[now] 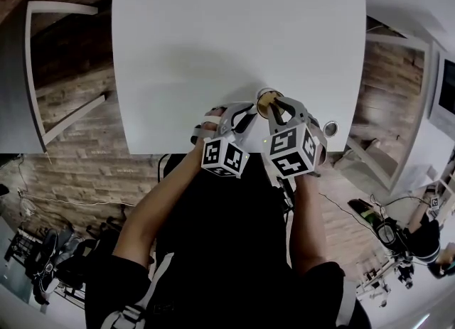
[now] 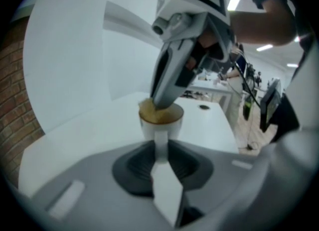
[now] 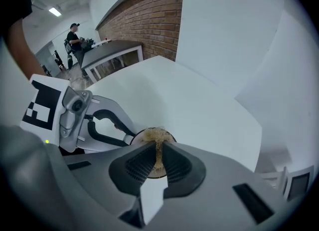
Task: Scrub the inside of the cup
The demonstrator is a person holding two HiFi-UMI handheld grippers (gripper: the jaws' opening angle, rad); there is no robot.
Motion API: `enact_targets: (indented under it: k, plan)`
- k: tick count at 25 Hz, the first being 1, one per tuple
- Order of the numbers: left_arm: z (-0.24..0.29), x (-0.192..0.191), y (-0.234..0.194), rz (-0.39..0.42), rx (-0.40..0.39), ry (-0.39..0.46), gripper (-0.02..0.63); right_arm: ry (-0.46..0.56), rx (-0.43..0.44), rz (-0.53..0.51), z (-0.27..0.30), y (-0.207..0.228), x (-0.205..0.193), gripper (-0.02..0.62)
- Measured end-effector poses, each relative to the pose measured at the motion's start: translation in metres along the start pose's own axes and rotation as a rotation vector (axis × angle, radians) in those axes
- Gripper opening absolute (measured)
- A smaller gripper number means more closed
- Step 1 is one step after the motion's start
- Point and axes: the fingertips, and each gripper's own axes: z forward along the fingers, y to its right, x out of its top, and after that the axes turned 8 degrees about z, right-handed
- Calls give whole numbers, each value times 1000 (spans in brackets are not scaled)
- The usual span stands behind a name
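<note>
Right claw [image 3: 156,147] on fibrous scrubber [image 3: 155,135]

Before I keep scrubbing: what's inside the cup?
A tan scrubber fills the mouth of the cup, pinched in the right claw, whose tips reach the rim. Scrubber and claw cover the inner wall and bottom, so neither can be seen.

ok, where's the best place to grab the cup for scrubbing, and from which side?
Take the cup by its outer side wall, below the rim, coming in level from the side, as the left gripper does. It stands mouth up, and the right gripper reaches into the mouth from above with the tan scrubber, so the top should probably be left free.
</note>
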Motion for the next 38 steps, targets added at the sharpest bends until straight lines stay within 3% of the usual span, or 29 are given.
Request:
enact_targets:
  k: [6,11,16,19,26,34,38]
  plan:
    - [-2,-3,-4,-1,8,-6,75,-64,-20,-86,23,-9,-3,40]
    - [0,-1,-5,-7,9,-4,75,-35,-156,-214,-8,3,5,40]
    - [3,5,-2,-5,15,-3,75,-58,-307,-432,-24,8,1,40]
    - [2,3,-3,-3,15,-1,75,-93,-289,-484,-4,2,-5,40]
    - [1,1,-3,1,18,-2,75,-146,-224,-488,25,1,-9,38]
    - [3,4,-5,-8,18,-3,75,-145,-237,-454,-24,12,-2,40]
    - [5,4,-7,-7,23,-4,75,-196,-197,-483,-8,10,-10,38]
